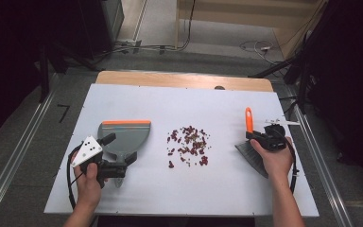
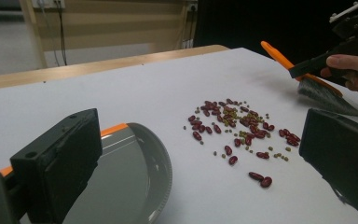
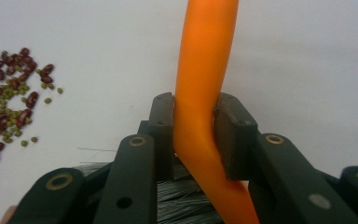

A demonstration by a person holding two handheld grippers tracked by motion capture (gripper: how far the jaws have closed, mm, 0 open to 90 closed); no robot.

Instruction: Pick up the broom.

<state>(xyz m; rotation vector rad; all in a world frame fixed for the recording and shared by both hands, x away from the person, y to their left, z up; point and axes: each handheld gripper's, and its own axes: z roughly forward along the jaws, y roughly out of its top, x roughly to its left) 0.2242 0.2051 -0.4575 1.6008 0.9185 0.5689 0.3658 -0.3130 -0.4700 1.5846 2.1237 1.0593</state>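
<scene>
Right gripper view: we are clamping the right gripper (image 3: 196,135) on the orange handle of the brush (image 3: 205,70), both pads pressing its sides.
Brush position: we are holding it at the table's right side, grey bristles (image 1: 250,156) resting low near the white table (image 1: 217,184).
Left gripper: we are keeping the left gripper (image 2: 200,154) with jaws wide apart, gripping nothing, just beside the dustpan (image 1: 123,135).
Beans: the red and green beans (image 1: 188,144) are lying scattered mid-table, between dustpan and brush, apart from both.
</scene>
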